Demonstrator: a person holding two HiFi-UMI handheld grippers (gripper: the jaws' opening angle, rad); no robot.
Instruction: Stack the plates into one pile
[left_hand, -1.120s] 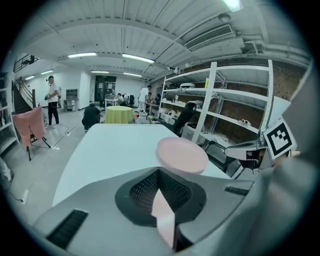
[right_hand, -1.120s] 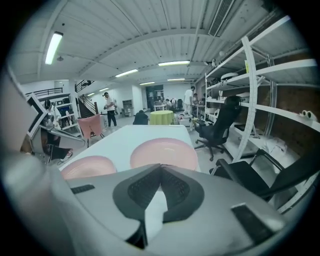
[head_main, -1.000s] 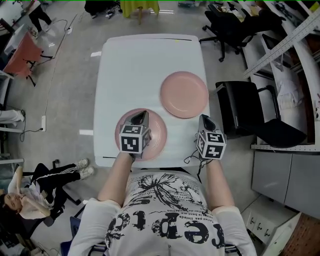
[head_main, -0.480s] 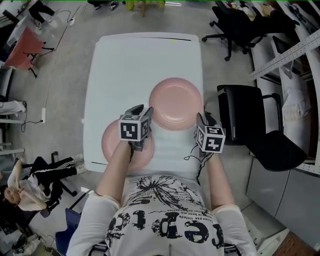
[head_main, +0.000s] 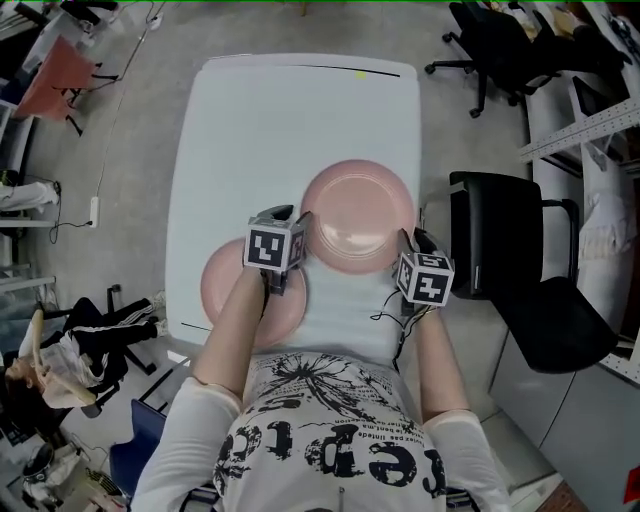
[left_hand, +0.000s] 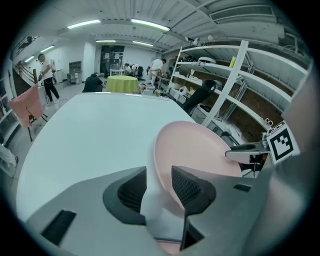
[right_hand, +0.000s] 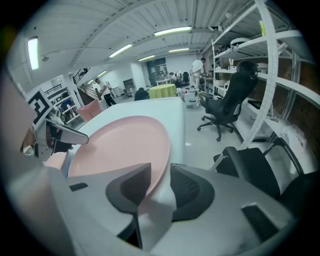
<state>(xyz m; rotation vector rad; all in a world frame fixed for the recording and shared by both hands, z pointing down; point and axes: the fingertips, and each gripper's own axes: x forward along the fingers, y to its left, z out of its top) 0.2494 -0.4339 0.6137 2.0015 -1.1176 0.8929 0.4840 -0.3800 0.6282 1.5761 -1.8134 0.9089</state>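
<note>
Two pink plates lie on the white table (head_main: 290, 110). The far plate (head_main: 357, 215) sits between my grippers, and the near plate (head_main: 225, 290) lies partly under my left forearm. My left gripper (head_main: 290, 214) is at the far plate's left rim. Its jaws are opening, with the rim of the plate (left_hand: 200, 150) between them and a gap showing on one side (left_hand: 159, 182). At the right rim my right gripper (head_main: 410, 240) is also opening. That rim (right_hand: 120, 145) stands between its jaws (right_hand: 160, 187) without being pressed.
A black office chair (head_main: 510, 240) stands close to the table's right side. A person sits on the floor at the lower left (head_main: 60, 360). Metal shelving (right_hand: 265, 75) runs along the right. Bare table top stretches beyond the plates.
Both grippers went from shut to open. The left gripper left the near plate for the far plate's left rim, and the right gripper came to its right rim.
</note>
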